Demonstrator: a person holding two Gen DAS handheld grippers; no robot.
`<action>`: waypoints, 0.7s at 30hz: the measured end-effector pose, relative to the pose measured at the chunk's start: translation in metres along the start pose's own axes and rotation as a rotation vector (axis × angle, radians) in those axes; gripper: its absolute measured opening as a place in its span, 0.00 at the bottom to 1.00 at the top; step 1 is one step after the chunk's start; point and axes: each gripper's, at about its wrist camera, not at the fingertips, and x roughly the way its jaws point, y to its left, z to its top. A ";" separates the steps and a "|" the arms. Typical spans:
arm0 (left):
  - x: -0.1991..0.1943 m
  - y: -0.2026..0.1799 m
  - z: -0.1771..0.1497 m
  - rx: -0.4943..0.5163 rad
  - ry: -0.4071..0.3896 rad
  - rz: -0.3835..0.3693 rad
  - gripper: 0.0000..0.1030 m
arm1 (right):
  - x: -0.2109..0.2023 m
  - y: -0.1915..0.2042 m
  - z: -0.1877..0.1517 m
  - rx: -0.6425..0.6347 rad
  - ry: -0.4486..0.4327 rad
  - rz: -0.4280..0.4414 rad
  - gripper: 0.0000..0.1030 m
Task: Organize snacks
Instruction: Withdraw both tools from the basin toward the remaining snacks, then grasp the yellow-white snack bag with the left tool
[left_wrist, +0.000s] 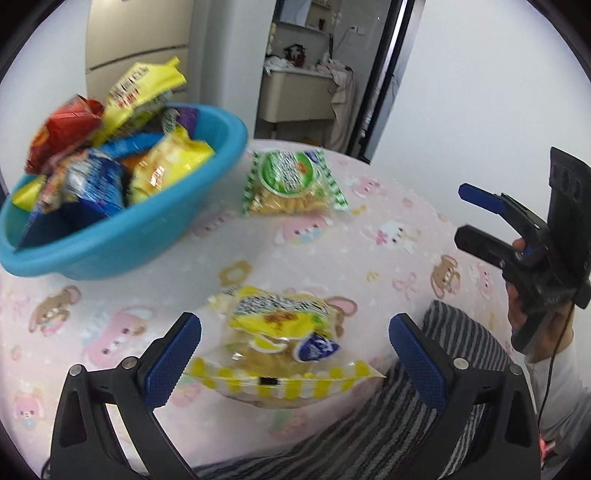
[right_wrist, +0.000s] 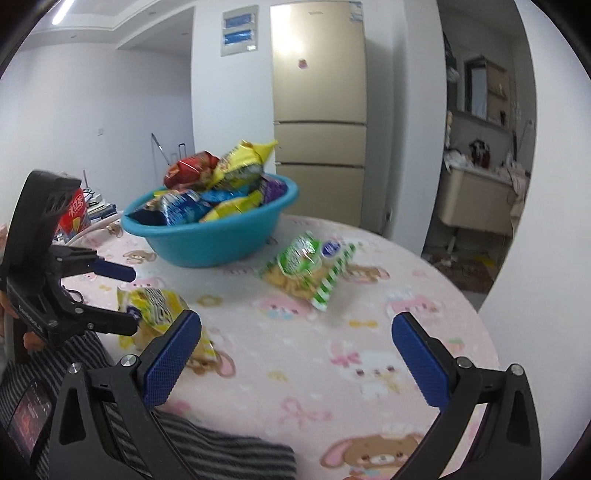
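Note:
A yellow snack bag (left_wrist: 284, 343) lies on the pink cartoon tablecloth (left_wrist: 369, 258) near the table's front edge. My left gripper (left_wrist: 293, 354) stands open with its blue pads on either side of the bag, not touching it. That bag (right_wrist: 162, 306) also shows at the left of the right wrist view. A green snack bag (left_wrist: 291, 182) (right_wrist: 308, 266) lies further in, beside a blue basin (left_wrist: 122, 236) (right_wrist: 210, 236) heaped with several snack bags. My right gripper (right_wrist: 295, 354) is open over bare cloth, nothing between its fingers.
A striped grey sleeve (left_wrist: 388, 406) lies at the table's front edge. A beige fridge (right_wrist: 319, 96) stands behind the basin. An open doorway (left_wrist: 310, 70) leads to a cluttered room. Books and a red box (right_wrist: 75, 214) sit at the far left.

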 end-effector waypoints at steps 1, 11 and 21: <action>0.003 -0.001 -0.001 0.000 0.006 -0.003 1.00 | 0.000 -0.004 -0.003 0.006 0.004 -0.008 1.00; 0.029 0.015 -0.004 -0.074 0.059 -0.006 0.88 | 0.020 -0.007 -0.012 0.037 0.060 0.005 1.00; 0.038 0.016 -0.014 -0.090 0.062 -0.058 0.70 | 0.052 -0.005 0.013 0.035 0.110 0.019 1.00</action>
